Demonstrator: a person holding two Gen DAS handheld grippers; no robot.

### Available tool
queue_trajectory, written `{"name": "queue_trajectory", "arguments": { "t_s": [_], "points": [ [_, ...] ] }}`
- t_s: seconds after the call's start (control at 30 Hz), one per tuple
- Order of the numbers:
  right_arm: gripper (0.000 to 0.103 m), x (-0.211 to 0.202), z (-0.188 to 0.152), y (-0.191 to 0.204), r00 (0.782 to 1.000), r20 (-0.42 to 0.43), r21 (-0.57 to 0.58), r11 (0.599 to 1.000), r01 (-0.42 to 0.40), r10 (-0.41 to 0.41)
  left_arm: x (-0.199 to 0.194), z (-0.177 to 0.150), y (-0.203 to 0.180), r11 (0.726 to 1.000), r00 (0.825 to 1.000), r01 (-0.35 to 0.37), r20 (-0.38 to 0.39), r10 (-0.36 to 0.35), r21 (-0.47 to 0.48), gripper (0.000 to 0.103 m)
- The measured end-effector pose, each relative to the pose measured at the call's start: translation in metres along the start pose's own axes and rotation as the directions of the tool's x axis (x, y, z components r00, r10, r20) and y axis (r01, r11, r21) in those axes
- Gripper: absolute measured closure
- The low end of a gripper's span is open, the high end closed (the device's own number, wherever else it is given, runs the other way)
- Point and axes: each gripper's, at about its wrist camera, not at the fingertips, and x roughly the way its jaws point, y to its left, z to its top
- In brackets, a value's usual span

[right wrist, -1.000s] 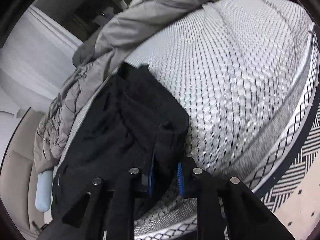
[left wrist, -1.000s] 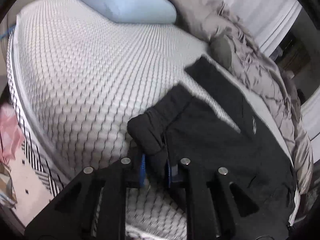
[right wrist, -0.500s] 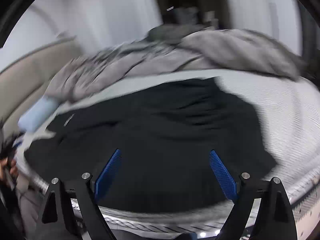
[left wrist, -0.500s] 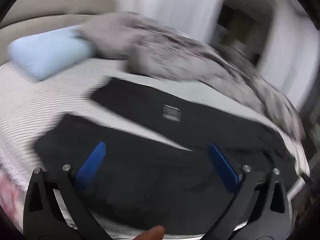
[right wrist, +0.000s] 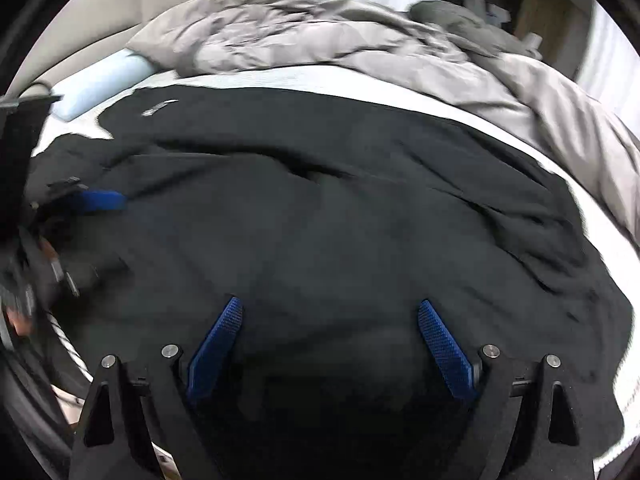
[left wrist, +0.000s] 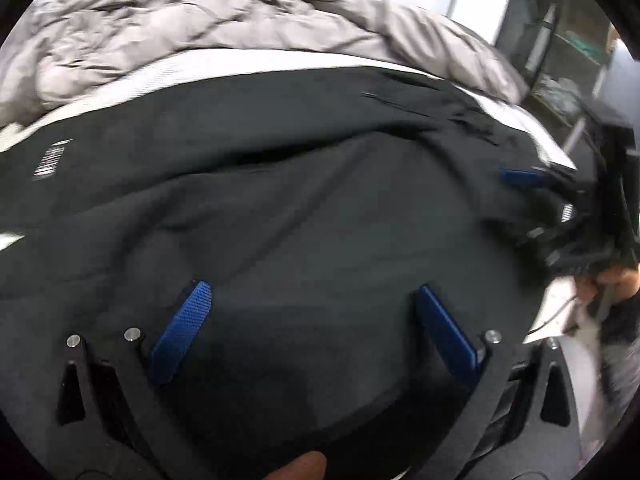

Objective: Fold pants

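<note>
Both claws are spread wide and empty: our left claw (left wrist: pixel 312 304) and right claw (right wrist: pixel 328 320) hover just above the black pants (right wrist: pixel 320 208). The pants lie flat on the bed (right wrist: pixel 380 92), long axis running left to right across both views. Each claw faces its own end. Beyond lies the grey duvet (right wrist: pixel 320 32).

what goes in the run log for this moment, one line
left gripper: open, empty | right gripper: open, empty | black pants: on bed, unheld
</note>
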Motion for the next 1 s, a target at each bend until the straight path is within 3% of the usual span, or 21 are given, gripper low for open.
{"name": "queue_trajectory", "arguments": {
  "t_s": [0.07,0.13,0.17,0.23,0.3,0.47,0.57,0.7,0.8,0.87,0.93,1.0],
  "points": [
    [0.013,-0.003,-0.016,-0.033,0.997,-0.010,0.056,0.996,0.075,-0.075,-0.012,-0.012,0.032,0.998,0.999,-0.043,0.005,0.044,-0.052,0.001],
    [0.013,-0.012,-0.038,-0.072,0.988,-0.010,0.130,0.980,0.153,-0.153,-0.020,-0.017,0.054,0.994,1.000,0.003,0.024,0.000,-0.110,0.002],
    [0.013,-0.016,-0.048,-0.088,0.983,-0.007,0.173,0.968,0.179,-0.181,-0.025,-0.018,0.059,0.991,0.999,-0.030,0.027,0.033,-0.128,0.002],
    [0.014,-0.026,-0.063,-0.112,0.990,0.013,0.244,0.961,0.133,-0.140,-0.024,-0.016,0.081,0.983,0.992,-0.121,0.021,0.125,-0.139,0.002],
    [0.012,-0.034,-0.065,-0.117,0.977,0.000,0.263,0.942,0.207,-0.215,-0.027,-0.016,0.087,0.972,0.985,-0.165,0.014,0.170,-0.169,0.002],
    [0.012,-0.045,-0.033,-0.097,0.988,0.066,0.306,0.946,0.111,-0.137,-0.031,0.015,0.065,0.982,0.991,-0.116,0.053,0.125,-0.149,0.001],
    [0.012,-0.024,0.005,-0.060,0.993,0.088,0.239,0.969,0.059,-0.082,0.008,0.053,0.023,0.989,0.993,-0.114,-0.012,0.114,-0.091,0.001],
    [0.012,0.033,0.045,-0.022,0.999,-0.001,0.167,0.985,0.032,-0.032,0.063,0.074,0.006,0.990,0.991,-0.054,-0.126,0.037,-0.133,0.001],
    [0.012,0.051,0.044,-0.032,0.992,-0.068,0.181,0.977,0.115,-0.104,0.056,0.067,0.022,0.990,0.994,-0.038,-0.106,0.023,-0.139,0.001],
    [0.011,0.046,0.035,-0.051,0.980,-0.074,0.178,0.964,0.197,-0.187,0.036,0.056,0.053,0.978,0.993,-0.109,-0.072,0.097,-0.179,0.002],
    [0.009,0.036,0.021,-0.070,0.944,-0.097,0.150,0.933,0.327,-0.315,0.022,0.042,0.083,0.962,0.989,-0.148,-0.047,0.141,-0.231,0.002],
    [0.009,0.030,0.014,-0.080,0.940,-0.100,0.170,0.925,0.340,-0.327,0.008,0.030,0.107,0.934,0.970,-0.244,-0.053,0.238,-0.261,0.002]
  ]
}}
